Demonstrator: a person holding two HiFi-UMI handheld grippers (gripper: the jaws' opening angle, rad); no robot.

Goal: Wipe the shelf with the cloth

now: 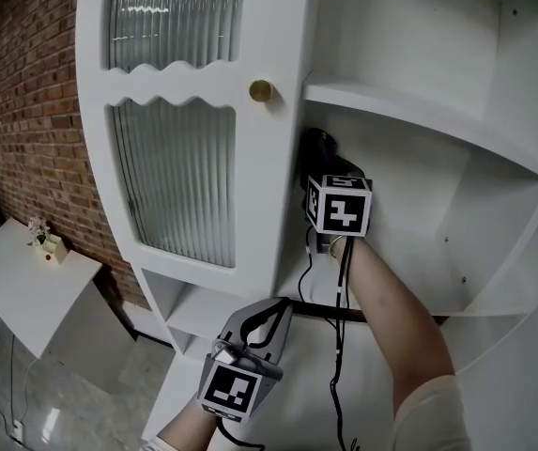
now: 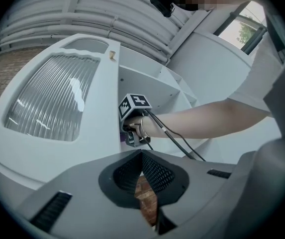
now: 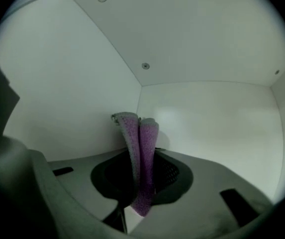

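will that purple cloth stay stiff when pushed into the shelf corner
Probably floppy: the cloth is folded double where the right gripper pinches it, its free end leaning a little. Its nubbly surface should drag on the shelf wall rather than slip.

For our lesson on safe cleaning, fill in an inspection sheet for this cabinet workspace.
Surface: white shelf, bare where visible.
Job's things: purple cloth, pinched in the right hand-held gripper, facing an inside corner.
Clutter: nothing seen.
Grippers: right hand-held gripper shut on the cloth; left hand-held gripper shut, empty, low outside the cabinet.
Cables: black cables hang along the right arm.
Surroundings: ribbed glass door, brick wall, small white table.
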